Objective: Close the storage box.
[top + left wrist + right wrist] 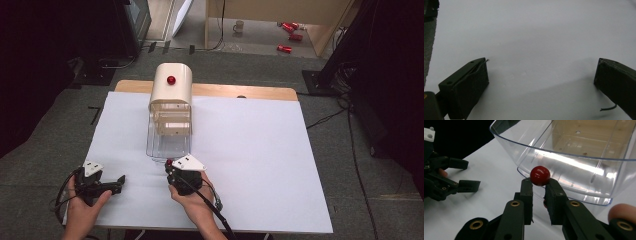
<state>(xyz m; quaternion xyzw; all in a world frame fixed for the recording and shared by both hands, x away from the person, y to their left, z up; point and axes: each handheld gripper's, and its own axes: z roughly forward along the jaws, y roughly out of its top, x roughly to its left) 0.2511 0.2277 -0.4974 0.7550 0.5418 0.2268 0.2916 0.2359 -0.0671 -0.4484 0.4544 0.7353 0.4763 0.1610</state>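
Note:
My right gripper (539, 182) is shut on a small glossy red ball (540, 175), pinched at the very tips of its jaws. The ball sits just in front of the rim of a clear plastic tray (584, 157). From above, the right gripper (170, 165) and its ball (169, 162) are at the tray's near end (168, 150). A second red ball (171, 79) rests on a cream dispenser (172, 95) behind the tray. My left gripper (121, 181) lies low at the paper's near left, open and empty, and its jaws stand wide over bare paper (541, 72).
White paper (250, 150) covers the table, with a wooden edge (260, 92) at the back. The other gripper (473, 174) lies to the left in the right gripper view. Grey carpet, cables and red cans (285, 48) lie beyond the table.

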